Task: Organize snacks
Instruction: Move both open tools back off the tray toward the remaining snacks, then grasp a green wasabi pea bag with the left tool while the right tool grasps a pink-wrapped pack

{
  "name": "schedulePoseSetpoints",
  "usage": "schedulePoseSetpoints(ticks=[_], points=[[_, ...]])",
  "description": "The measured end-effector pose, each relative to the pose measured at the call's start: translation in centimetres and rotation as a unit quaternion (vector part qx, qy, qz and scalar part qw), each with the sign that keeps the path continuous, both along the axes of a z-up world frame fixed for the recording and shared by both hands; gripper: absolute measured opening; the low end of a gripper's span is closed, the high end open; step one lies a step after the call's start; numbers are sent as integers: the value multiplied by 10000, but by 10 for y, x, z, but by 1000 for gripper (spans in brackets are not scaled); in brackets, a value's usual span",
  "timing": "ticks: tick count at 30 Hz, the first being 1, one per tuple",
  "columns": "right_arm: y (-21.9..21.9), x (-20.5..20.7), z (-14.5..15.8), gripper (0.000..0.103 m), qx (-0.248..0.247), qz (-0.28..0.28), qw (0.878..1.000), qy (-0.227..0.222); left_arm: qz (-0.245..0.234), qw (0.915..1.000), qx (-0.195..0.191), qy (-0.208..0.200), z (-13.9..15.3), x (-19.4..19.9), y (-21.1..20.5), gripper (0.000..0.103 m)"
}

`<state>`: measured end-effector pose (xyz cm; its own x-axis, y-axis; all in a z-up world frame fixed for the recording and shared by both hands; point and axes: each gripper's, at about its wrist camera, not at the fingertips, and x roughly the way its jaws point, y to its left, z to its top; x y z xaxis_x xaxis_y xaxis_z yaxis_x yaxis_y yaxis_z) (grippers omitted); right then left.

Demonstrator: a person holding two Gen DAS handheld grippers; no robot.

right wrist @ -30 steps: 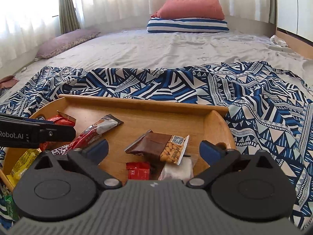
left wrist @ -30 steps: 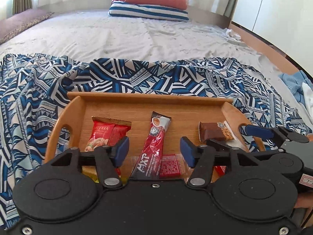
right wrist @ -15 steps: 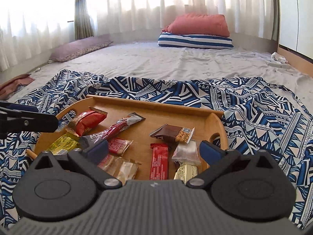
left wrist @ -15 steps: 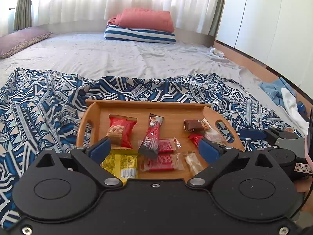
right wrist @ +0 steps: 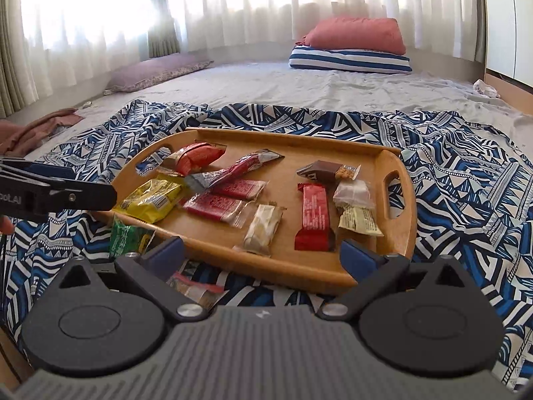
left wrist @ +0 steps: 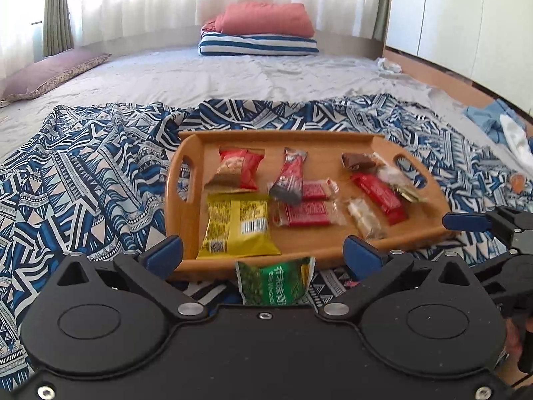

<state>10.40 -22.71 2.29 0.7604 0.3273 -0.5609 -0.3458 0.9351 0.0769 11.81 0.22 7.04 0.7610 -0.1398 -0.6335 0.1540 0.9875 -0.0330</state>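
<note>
The green snack packet (left wrist: 276, 283) is cut off below by the left gripper's body, so only its upper part shows. In the right wrist view, a reddish wrapper (right wrist: 195, 288) on the patterned blanket (right wrist: 466, 166) is mostly hidden behind the right gripper's finger. The print on the tray's (right wrist: 398, 213) small wrappers is too small to read. The right gripper's (left wrist: 466, 221) far finger is hidden in the left wrist view.

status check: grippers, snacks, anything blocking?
Left gripper open, jaws just widened, nothing between them. Right gripper open, empty. Most snacks on tray; green packet off it on blanket. Nothing blocking.
</note>
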Motion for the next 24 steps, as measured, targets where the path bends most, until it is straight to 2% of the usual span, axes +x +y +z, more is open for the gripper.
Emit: schedulePoseSetpoints(ticks=[5, 20, 24], points=[[9, -11, -9, 103, -144, 193, 9997, 67, 77, 9999, 14, 138, -11, 4, -7, 103], [30, -18, -35, 103, 225, 328, 9985, 381, 444, 9969, 134, 629, -37, 22, -23, 103], [41, -23, -42, 103, -129, 348, 9992, 161, 513, 9957, 100, 764, -42, 27, -25, 103]])
